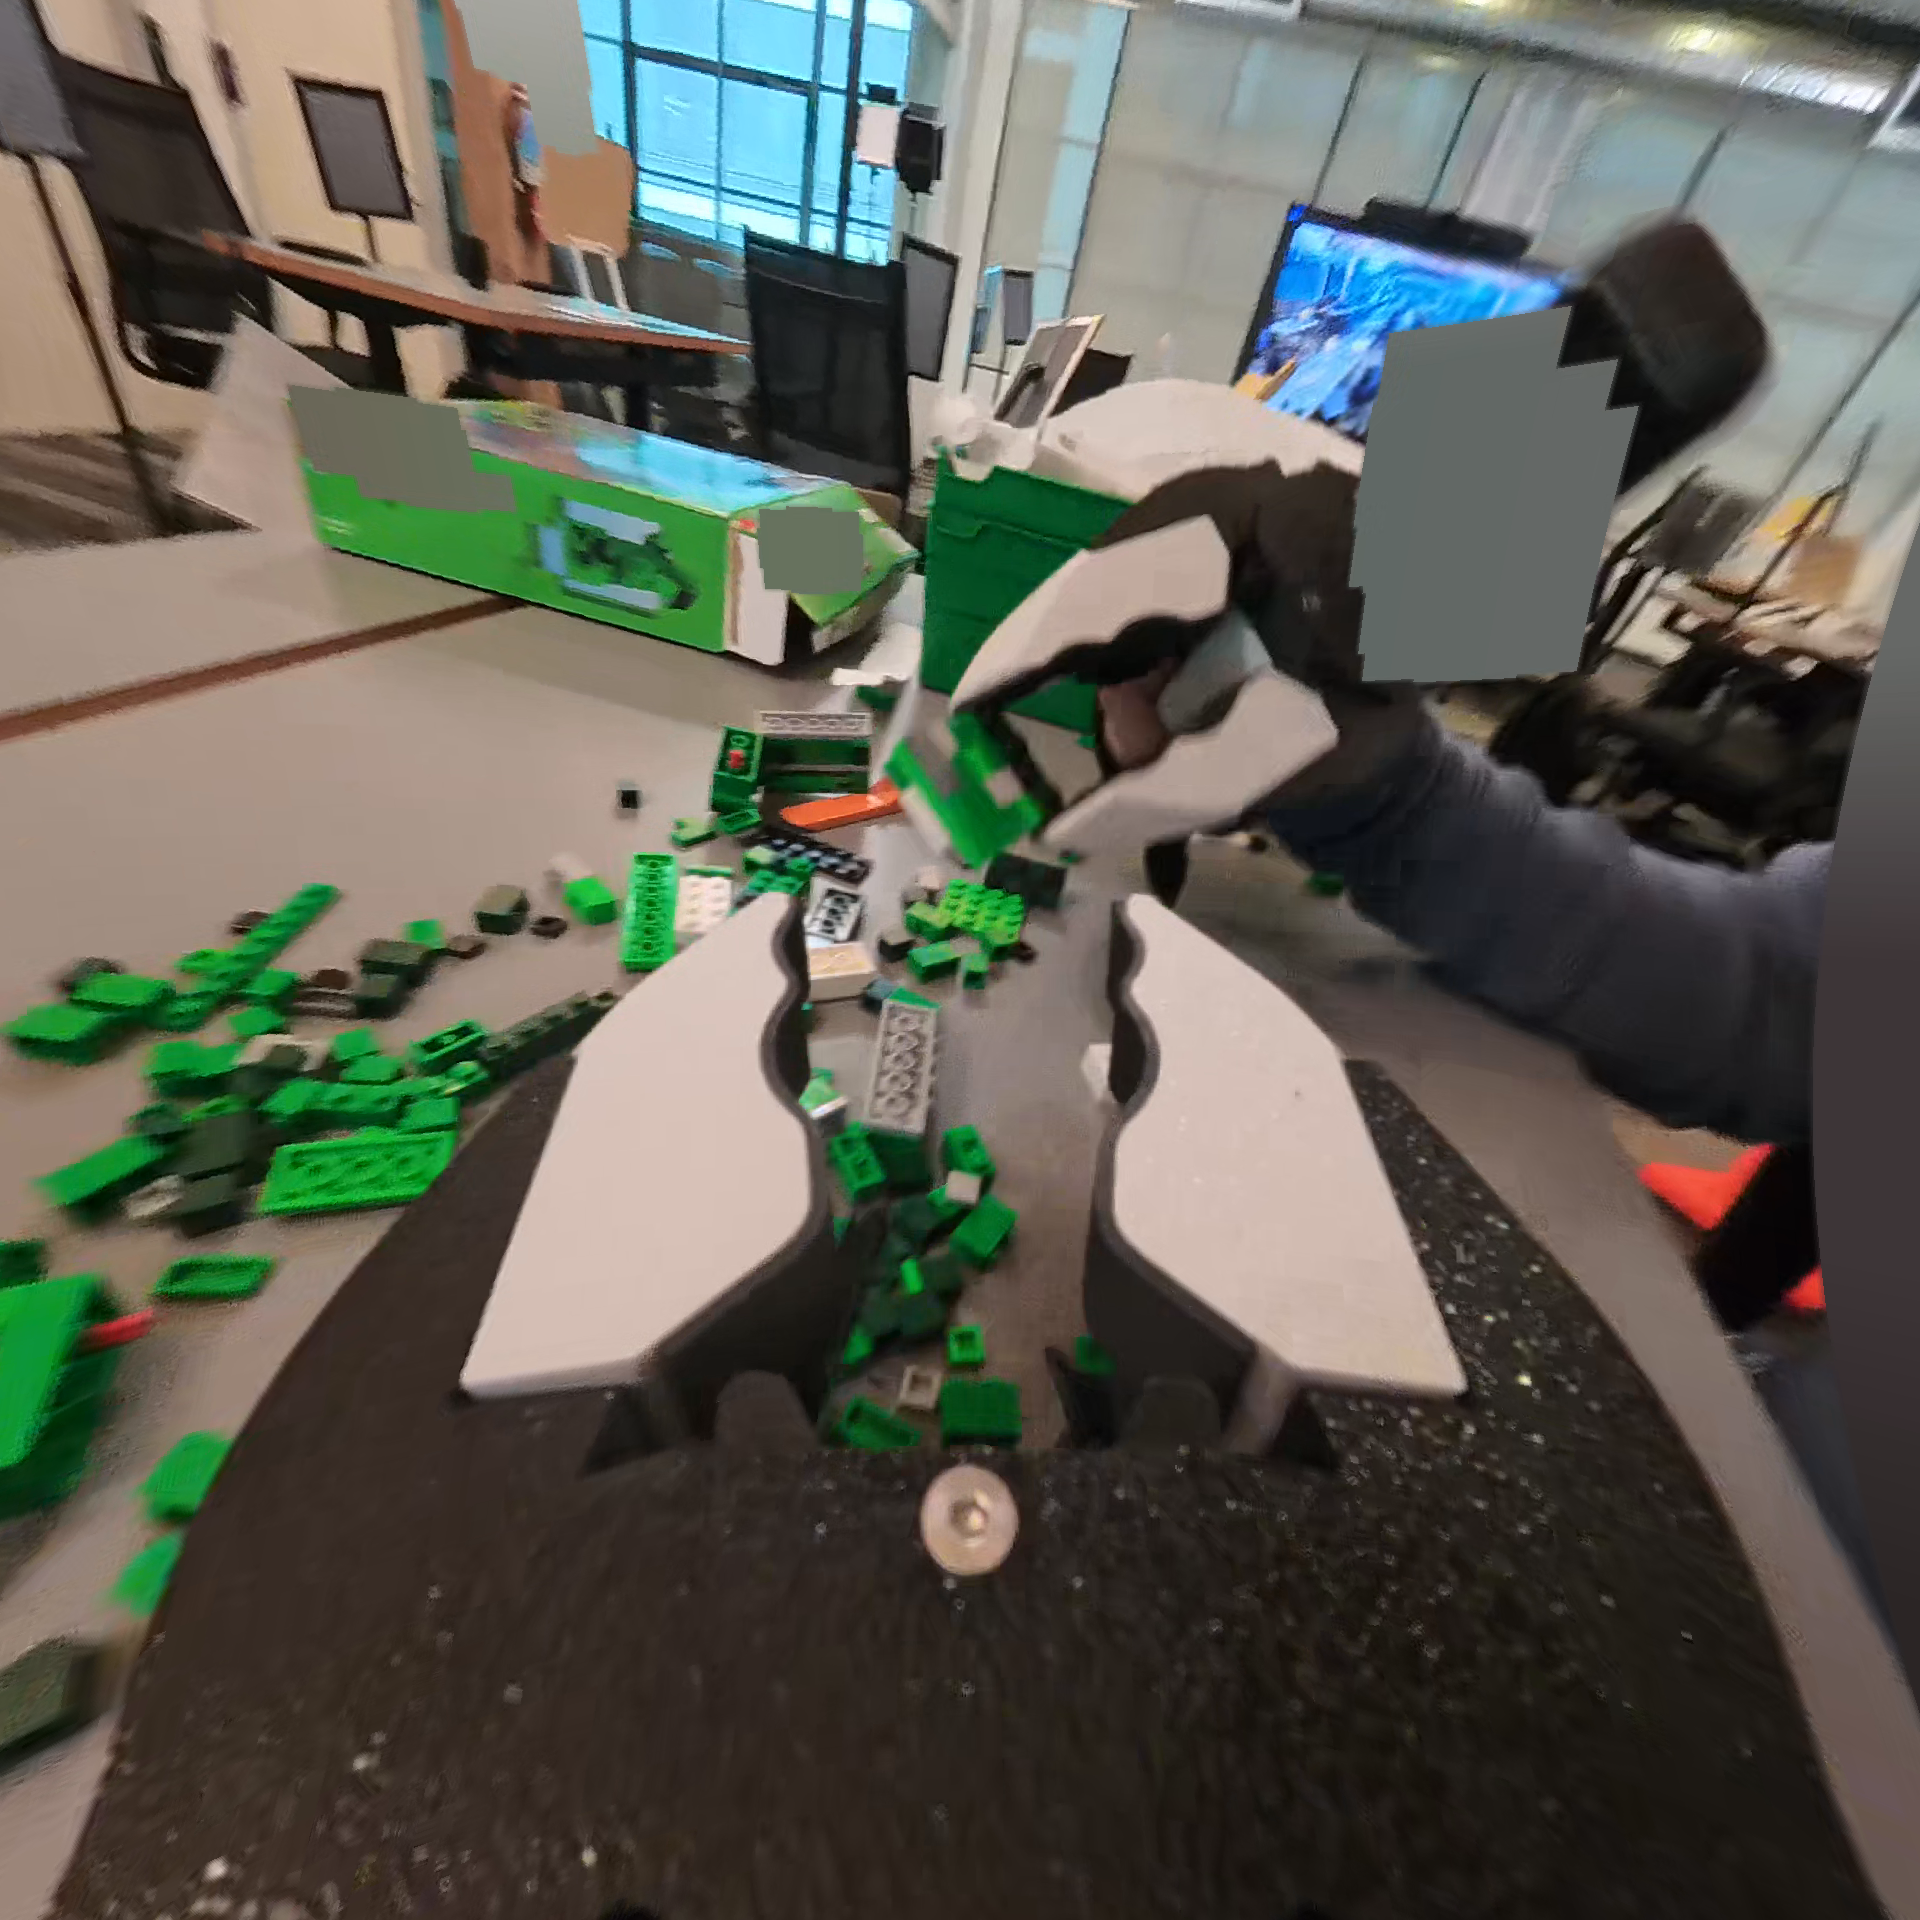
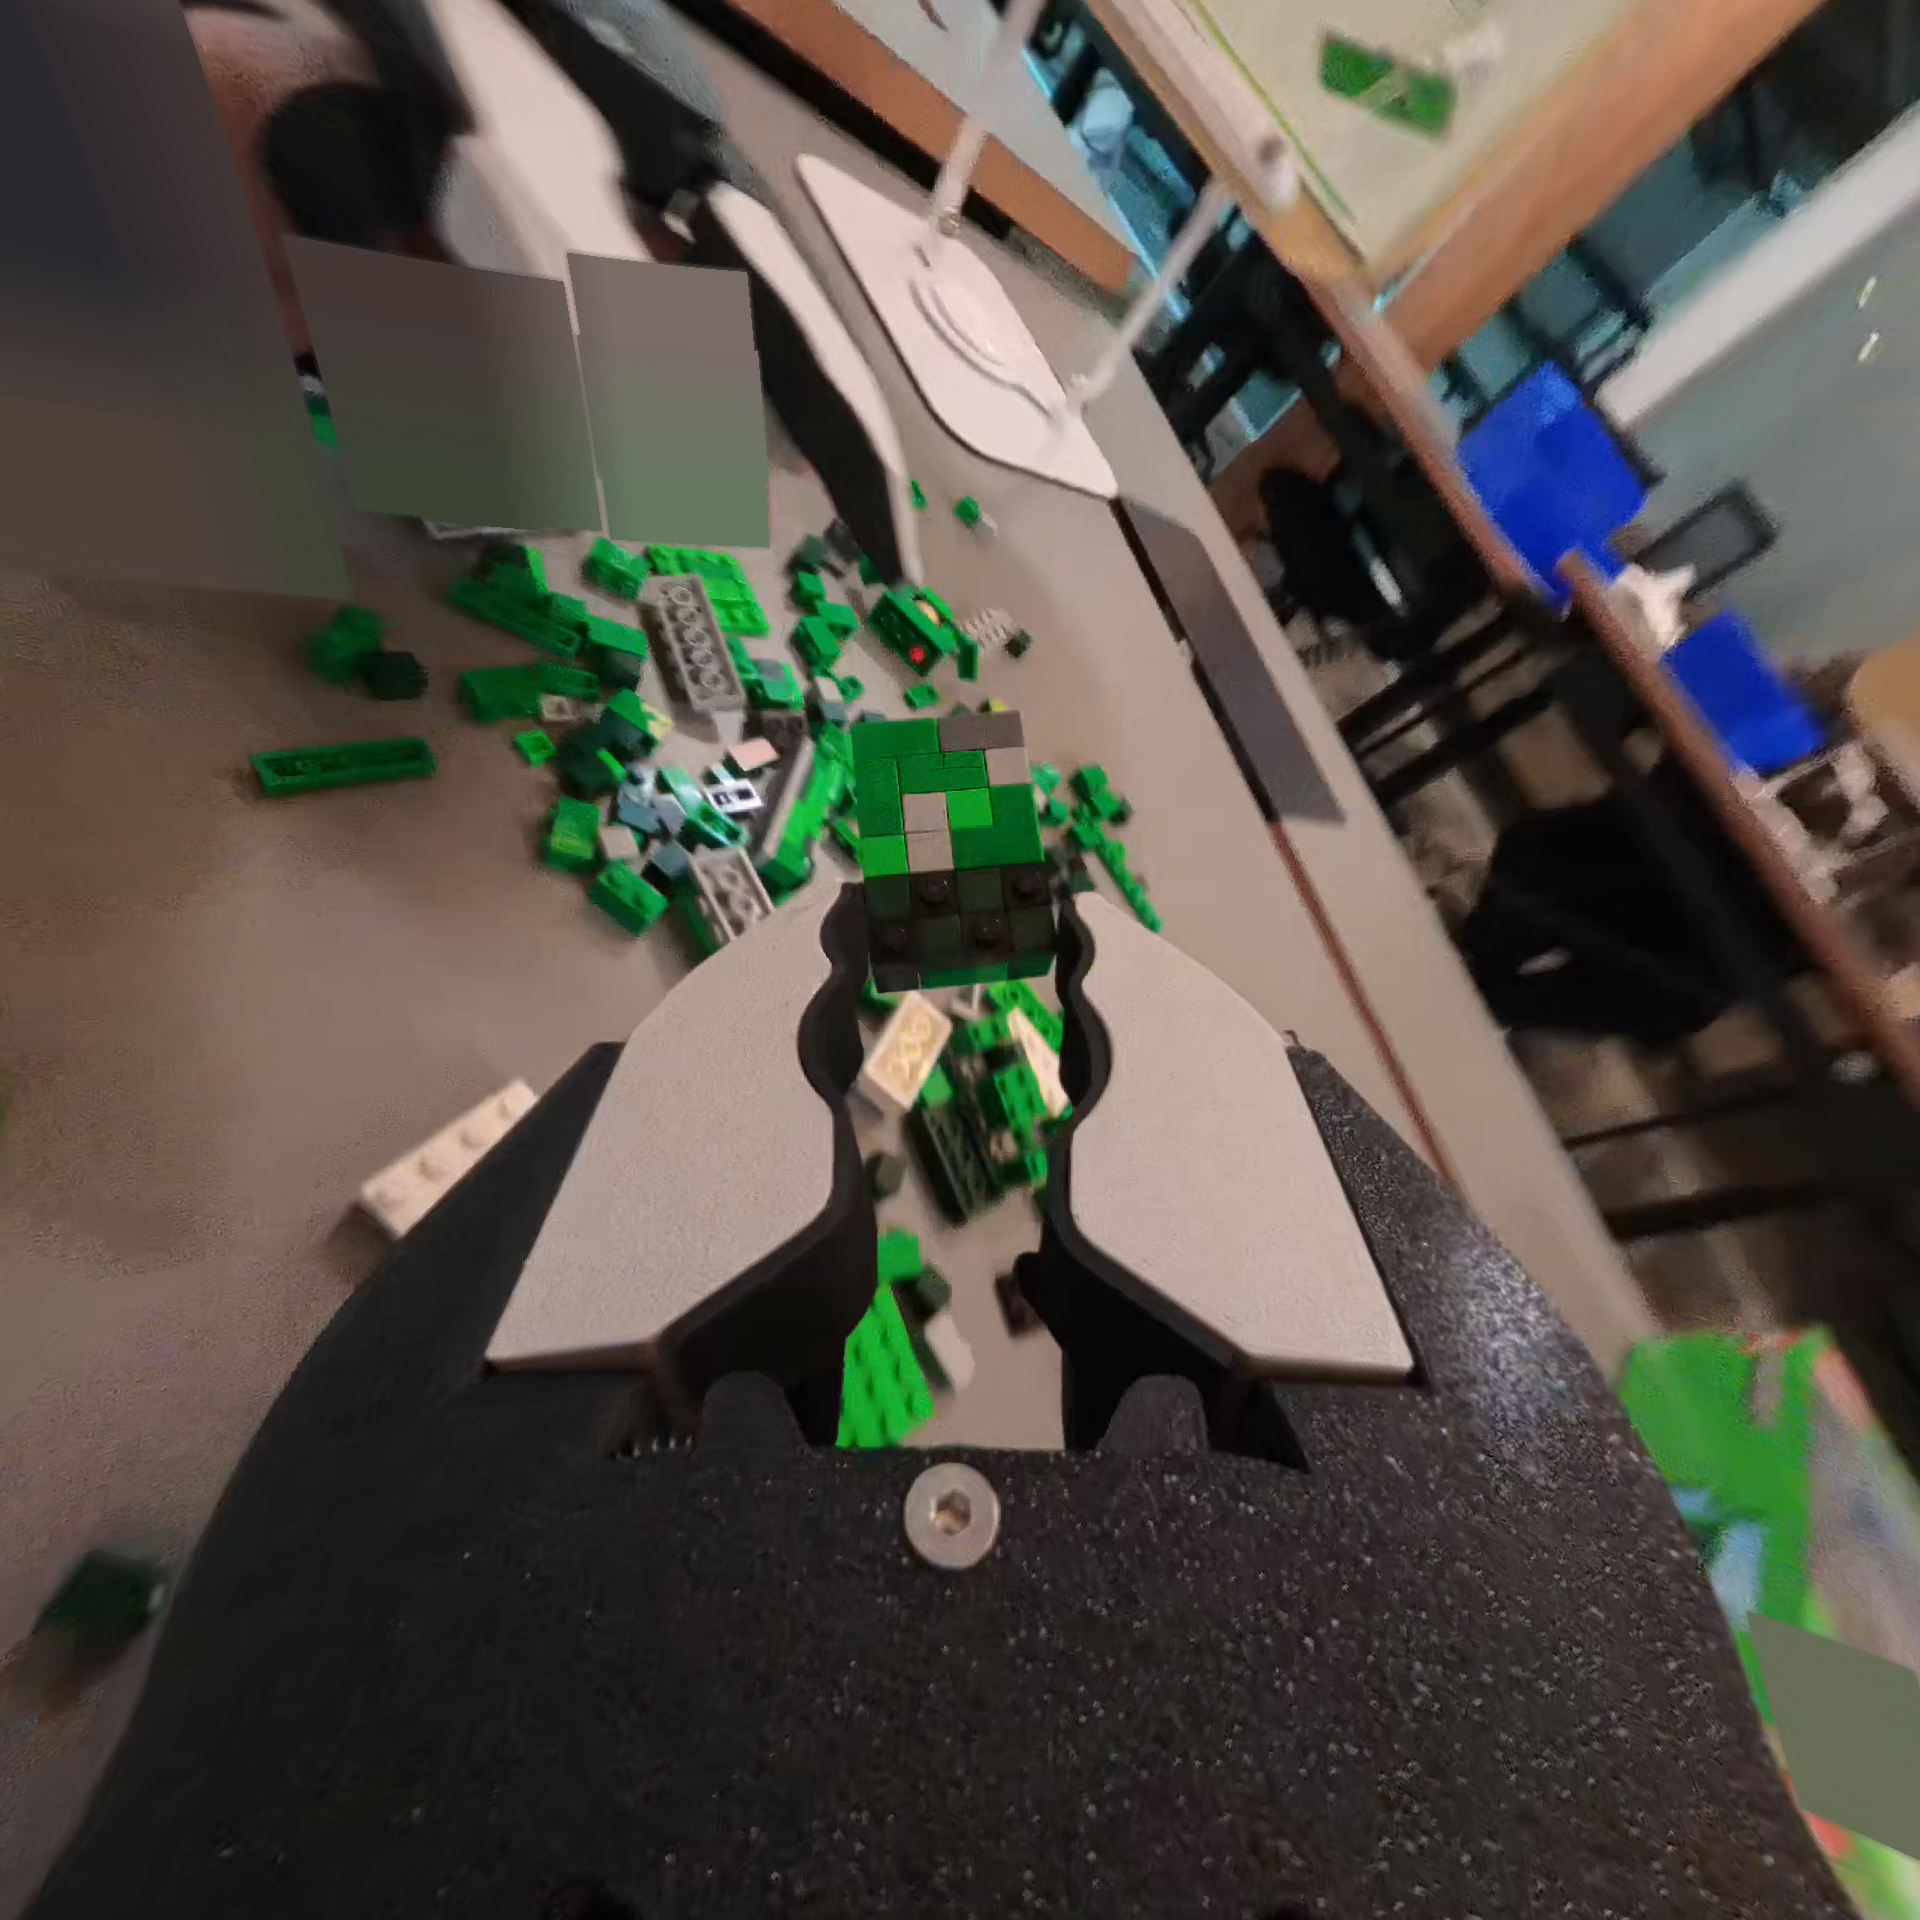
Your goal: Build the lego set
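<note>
My right gripper (image 2: 961, 925) is shut on a green, grey and dark green brick assembly (image 2: 945, 831) and holds it in the air above the table. In the left wrist view the right gripper (image 1: 997, 779) shows ahead with the same assembly (image 1: 961, 790) between its fingers. My left gripper (image 1: 956, 914) is open and empty, low over a scatter of loose green bricks (image 1: 312, 1081). A grey studded brick (image 1: 902, 1060) lies between its fingers on the table. The loose pile also shows in the right wrist view (image 2: 665, 727).
A green set box (image 1: 582, 530) lies at the back of the grey table (image 1: 312, 727), with a green crate (image 1: 997, 561) beside it. An orange tool (image 1: 842, 808) lies among the bricks. A white brick (image 2: 447, 1158) lies apart. A white lamp base (image 2: 966, 343) stands near the table edge. Across from one pair of fingers to the other is roughly 7 centimeters.
</note>
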Demonstrator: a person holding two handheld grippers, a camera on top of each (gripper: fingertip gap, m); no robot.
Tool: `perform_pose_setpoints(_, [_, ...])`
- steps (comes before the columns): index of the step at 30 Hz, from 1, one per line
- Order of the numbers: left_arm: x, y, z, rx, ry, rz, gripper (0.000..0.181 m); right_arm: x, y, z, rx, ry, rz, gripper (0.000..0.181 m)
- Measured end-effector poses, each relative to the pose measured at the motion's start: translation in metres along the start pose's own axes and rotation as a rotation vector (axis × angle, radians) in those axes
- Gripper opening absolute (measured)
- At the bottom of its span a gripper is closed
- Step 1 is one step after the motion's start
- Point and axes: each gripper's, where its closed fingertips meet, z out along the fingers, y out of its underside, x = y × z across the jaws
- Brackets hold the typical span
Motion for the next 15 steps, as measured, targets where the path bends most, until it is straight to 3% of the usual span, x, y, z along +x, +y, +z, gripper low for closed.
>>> perform_pose_setpoints(4, [0.003,0.012,0.009,-0.070,0.060,-0.096,0.056,-0.022,-0.024,0.018,0.006,0.060,-0.278,0.036])
perform_pose_setpoints(7, [0.011,0.016,0.007,-0.093,0.116,-0.118,0.026,-0.027,-0.037,0.021,0.032,0.108,-0.371,0.035])
perform_pose_setpoints(10, [0.012,0.010,0.001,-0.047,0.116,-0.128,0.018,-0.022,-0.036,0.024,0.011,0.185,-0.436,0.036])
perform_pose_setpoints(15, [0.021,0.019,0.002,-0.119,0.150,-0.114,0.018,-0.023,-0.031,0.032,-0.052,0.224,-0.510,0.063])
